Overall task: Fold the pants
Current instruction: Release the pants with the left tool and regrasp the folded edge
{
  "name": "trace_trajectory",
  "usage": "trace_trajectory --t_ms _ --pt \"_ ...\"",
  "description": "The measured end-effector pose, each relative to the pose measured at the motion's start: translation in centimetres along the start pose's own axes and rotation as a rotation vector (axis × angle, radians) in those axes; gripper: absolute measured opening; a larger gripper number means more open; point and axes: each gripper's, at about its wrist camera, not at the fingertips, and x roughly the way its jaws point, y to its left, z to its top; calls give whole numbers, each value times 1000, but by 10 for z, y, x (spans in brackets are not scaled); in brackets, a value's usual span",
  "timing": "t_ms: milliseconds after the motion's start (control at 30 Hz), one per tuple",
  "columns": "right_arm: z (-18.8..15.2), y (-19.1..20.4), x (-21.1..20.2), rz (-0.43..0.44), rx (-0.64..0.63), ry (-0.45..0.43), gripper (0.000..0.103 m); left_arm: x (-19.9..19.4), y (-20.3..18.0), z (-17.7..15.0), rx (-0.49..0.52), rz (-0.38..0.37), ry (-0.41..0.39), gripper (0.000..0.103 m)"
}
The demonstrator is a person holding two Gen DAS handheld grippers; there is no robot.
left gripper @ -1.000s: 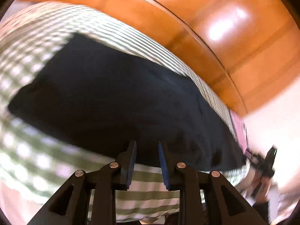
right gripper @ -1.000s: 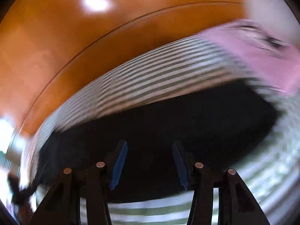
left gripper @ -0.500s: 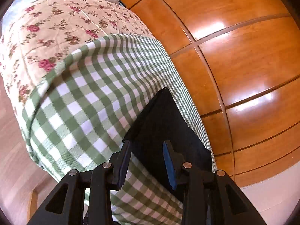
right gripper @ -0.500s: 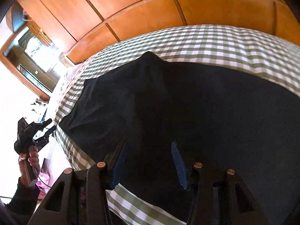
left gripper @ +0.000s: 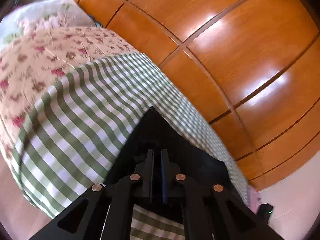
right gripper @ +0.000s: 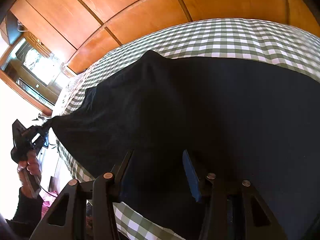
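The black pants (right gripper: 200, 104) lie spread on a green-checked sheet (right gripper: 230, 38). My left gripper (left gripper: 157, 154) is shut on a corner of the pants (left gripper: 160, 132); in the right wrist view the left gripper (right gripper: 43, 132) pulls that corner off the bed's left edge, lifted and stretched. My right gripper (right gripper: 158, 156) is open, its fingers (right gripper: 190, 172) over the near edge of the pants, holding nothing.
A floral quilt (left gripper: 40, 56) covers the bed beyond the checked sheet (left gripper: 80, 110). Glossy wooden wardrobe panels (left gripper: 230, 50) stand close behind the bed. A pink cloth (right gripper: 48, 198) lies on the floor at lower left of the right wrist view.
My left gripper has closed on the pants' corner and pulled it outward from the bed edge. The right gripper has stayed open over the near edge.
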Motion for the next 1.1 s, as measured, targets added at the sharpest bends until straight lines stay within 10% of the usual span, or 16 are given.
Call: trace_trajectory --t_ms 167,633,1100 --pt "4 2 3 2 -25 24 49 40 24 -18 6 169 134 6" --pt "115 -1 -5 108 -35 -40 47 -3 -11 -13 119 348 -75 21" --pt "172 16 86 118 -220 251 37 63 -111 -76 452 23 155 22"
